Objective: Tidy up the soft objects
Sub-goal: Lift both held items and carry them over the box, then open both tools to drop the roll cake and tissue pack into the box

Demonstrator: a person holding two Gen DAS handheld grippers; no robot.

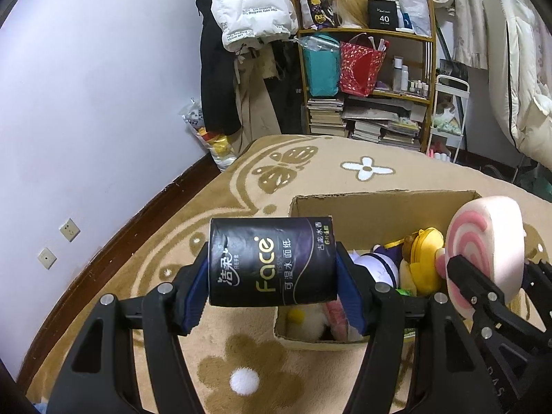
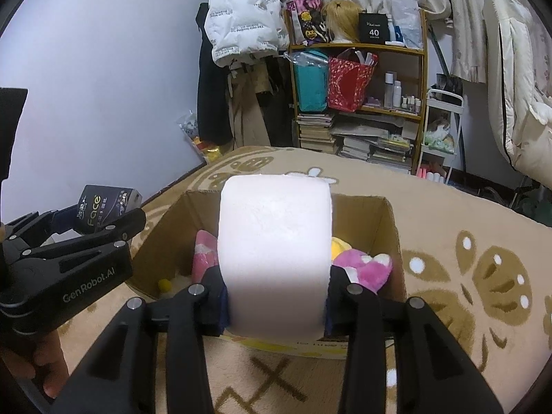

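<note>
Tissue pack (image 1: 272,262) clamped crosswise in left tongs (image 1: 272,289); swirl cushion (image 2: 274,255) clamped in right tongs (image 2: 276,305), over box (image 2: 390,227).

The black cylindrical tissue pack (image 1: 272,262) has a glossy printed plastic wrap. The pink-and-white swirl foam cushion (image 1: 483,252) looks soft and matt, with a fine rough surface. The brown cardboard box (image 1: 383,207) is dull paperboard. The beige patterned carpet (image 1: 241,352) is fluffy cloth. The plush toys (image 2: 362,265) are furry.

Cardboard box (image 2: 391,238) mouth open above; plush toys (image 2: 362,267) crowd floor; carpet (image 2: 465,214) around box bare.
</note>
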